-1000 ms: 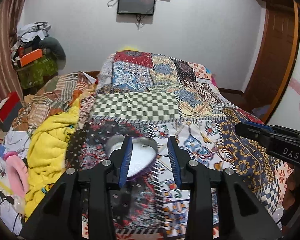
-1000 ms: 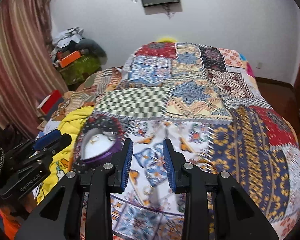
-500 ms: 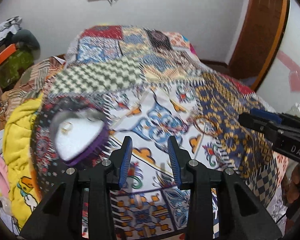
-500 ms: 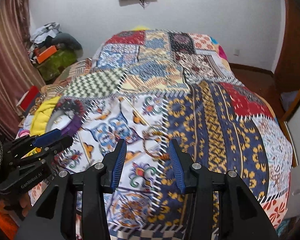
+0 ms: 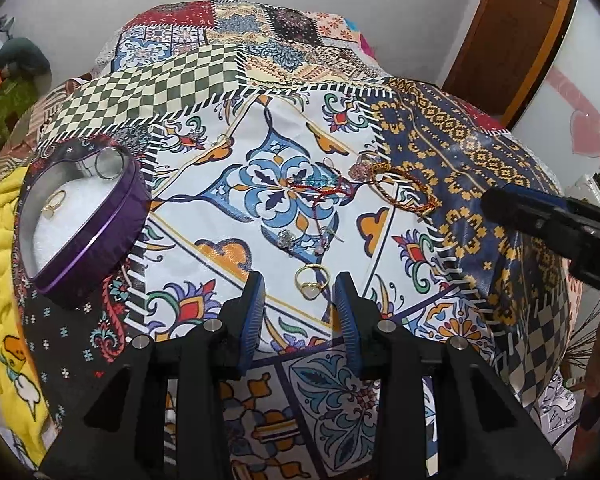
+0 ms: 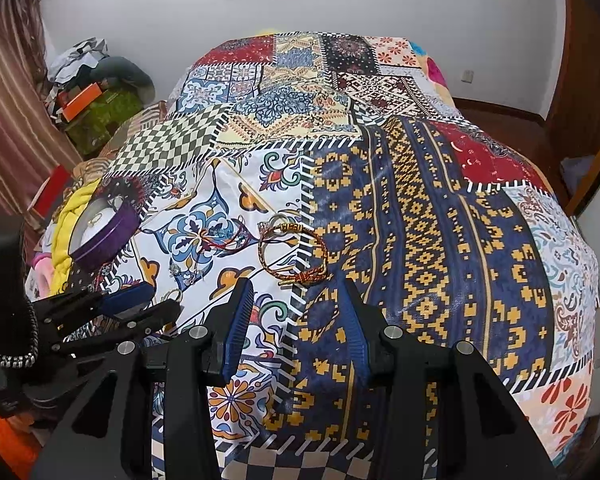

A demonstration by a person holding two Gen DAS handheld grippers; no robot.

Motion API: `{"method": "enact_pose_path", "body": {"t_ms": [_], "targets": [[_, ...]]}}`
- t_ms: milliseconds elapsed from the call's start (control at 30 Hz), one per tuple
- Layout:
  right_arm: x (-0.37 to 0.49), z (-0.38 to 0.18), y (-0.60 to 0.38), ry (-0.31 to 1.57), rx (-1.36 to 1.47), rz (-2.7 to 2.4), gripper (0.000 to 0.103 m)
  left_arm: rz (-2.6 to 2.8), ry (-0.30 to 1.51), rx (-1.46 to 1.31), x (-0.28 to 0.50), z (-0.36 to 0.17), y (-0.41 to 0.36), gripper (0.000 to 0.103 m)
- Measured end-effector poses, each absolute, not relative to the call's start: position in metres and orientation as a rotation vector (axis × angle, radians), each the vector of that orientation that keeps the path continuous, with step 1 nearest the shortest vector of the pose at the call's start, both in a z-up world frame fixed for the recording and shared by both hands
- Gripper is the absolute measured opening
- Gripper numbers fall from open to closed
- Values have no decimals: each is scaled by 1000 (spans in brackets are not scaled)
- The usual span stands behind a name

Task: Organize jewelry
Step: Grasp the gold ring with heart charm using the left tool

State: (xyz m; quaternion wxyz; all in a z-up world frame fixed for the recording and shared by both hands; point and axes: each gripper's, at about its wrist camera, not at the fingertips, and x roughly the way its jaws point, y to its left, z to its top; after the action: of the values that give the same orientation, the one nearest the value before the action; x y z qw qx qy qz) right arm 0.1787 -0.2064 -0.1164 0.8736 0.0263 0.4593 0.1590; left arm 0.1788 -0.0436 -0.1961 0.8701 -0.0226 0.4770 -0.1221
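A purple heart-shaped tin (image 5: 85, 216) with white lining lies on the patchwork bedspread (image 5: 228, 184) at the left; a gold ring (image 5: 54, 202) and a silver ring (image 5: 109, 164) sit inside. It also shows in the right wrist view (image 6: 102, 232). Loose jewelry lies on the spread: a gold ring with a pale stone (image 5: 311, 279), a silver piece (image 5: 286, 238), red cords with blue beads (image 5: 320, 186), a braided brown bracelet (image 5: 408, 190) (image 6: 294, 250). My left gripper (image 5: 298, 312) is open, just short of the gold ring. My right gripper (image 6: 296, 316) is open, just short of the braided bracelet.
A yellow blanket (image 5: 4, 248) lies left of the tin. Boxes and clutter (image 6: 92, 100) are piled by the left wall near a striped curtain (image 6: 8, 92). A wooden door (image 5: 516, 28) stands at the right. The spread's front edge hangs below both grippers.
Both grippers have swung right and down toward the loose jewelry. The tin has slid to the left in both views. Both stay open and empty.
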Motion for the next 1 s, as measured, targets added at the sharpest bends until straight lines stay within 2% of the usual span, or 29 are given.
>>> {"method": "enact_pose_path", "body": {"t_ms": [100,167,400,1000], "targets": [[180,-119,-205,969,61,339,40,-275,996,-56,180,-198,-45,31],[180,-120,-203,975,65,347,40,-274,993,-52,181,-200,-46,17],[181,-120,-190,979,50,375,40,-269,978,-86,180,-195,-37,16],[192,-127,-116,993,-20,565,40,-95,802,-100,173,-144,23,16]]}}
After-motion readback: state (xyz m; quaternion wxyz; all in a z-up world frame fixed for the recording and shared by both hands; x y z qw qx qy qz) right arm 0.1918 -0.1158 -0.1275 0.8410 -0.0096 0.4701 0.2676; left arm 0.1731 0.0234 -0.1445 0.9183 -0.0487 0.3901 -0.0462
